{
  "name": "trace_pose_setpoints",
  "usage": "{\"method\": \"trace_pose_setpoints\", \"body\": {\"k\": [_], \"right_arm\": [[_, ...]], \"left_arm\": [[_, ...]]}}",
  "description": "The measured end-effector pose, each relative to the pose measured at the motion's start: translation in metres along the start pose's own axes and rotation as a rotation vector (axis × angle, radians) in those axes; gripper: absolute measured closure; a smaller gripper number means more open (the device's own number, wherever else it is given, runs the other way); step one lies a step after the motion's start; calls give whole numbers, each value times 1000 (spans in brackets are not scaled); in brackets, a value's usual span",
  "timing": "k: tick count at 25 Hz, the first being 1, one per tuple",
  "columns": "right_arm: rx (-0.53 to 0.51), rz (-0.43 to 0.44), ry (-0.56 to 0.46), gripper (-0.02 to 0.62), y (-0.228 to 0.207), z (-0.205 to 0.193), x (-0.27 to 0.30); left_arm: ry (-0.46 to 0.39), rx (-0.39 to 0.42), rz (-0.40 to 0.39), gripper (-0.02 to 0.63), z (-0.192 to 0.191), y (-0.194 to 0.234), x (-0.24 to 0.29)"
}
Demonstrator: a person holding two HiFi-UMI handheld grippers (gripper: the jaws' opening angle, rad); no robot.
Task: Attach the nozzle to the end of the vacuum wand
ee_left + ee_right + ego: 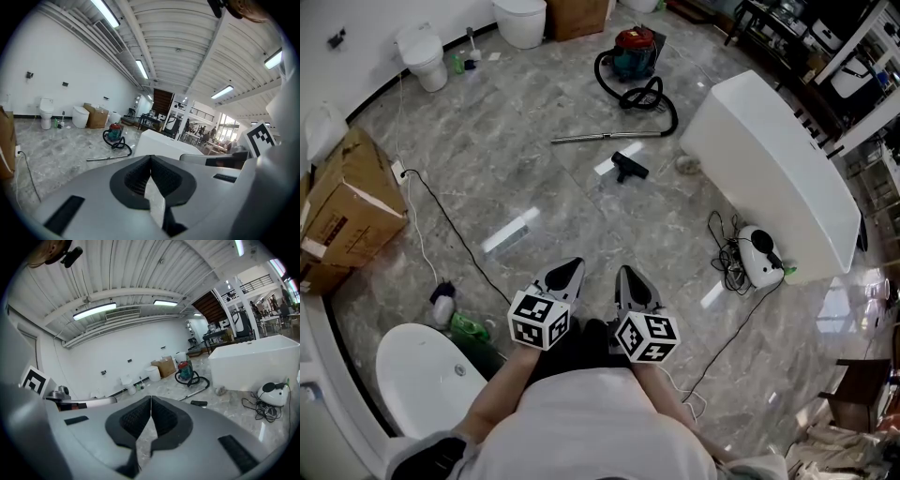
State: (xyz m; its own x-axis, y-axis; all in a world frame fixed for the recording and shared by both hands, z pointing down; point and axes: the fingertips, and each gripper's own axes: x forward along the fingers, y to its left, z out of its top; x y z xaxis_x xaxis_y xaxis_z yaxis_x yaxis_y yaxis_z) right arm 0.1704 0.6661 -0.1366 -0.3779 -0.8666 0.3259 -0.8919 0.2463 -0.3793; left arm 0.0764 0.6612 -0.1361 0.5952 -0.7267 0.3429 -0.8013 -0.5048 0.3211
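Floor [525, 169] bears nozzle [629, 168] near wand [600, 137], far beyond left gripper [570, 270], right gripper [626, 276], both closed.

The grey marble floor [534, 169] carries a metal wand [605, 137] and a black nozzle [629, 168] well ahead of the jaws, near each other but apart, with a vacuum cleaner [635, 52] beyond. Right of the jaws lies a white appliance [759, 255], perhaps a steamer; left, a cardboard box [347, 202].

The silver metal wand [605, 137] lies before the red-topped canister vacuum [635, 52], the black plastic nozzle [629, 168] just nearer, apart; the white bathtub [769, 159] stands to their right.
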Motion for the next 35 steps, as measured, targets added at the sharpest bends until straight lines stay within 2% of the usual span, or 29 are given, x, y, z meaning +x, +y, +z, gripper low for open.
{"method": "trace_pose_setpoints", "body": {"k": [13,21,29,35], "right_arm": [[-8,-18,-19,580,14,-3,8],[-2,-21,-16,580,25,-24,11],[14,-28,-12,579,21,-19,27],[4,11,4,580,17,-2,64]], "left_arm": [[-8,0,-36,598,0,15,-10],[-3,-12,-54,598,-12,30,-20],[-2,-59,-28,598,-11,57,-19],[7,-59,-7,598,2,73,3]]}}
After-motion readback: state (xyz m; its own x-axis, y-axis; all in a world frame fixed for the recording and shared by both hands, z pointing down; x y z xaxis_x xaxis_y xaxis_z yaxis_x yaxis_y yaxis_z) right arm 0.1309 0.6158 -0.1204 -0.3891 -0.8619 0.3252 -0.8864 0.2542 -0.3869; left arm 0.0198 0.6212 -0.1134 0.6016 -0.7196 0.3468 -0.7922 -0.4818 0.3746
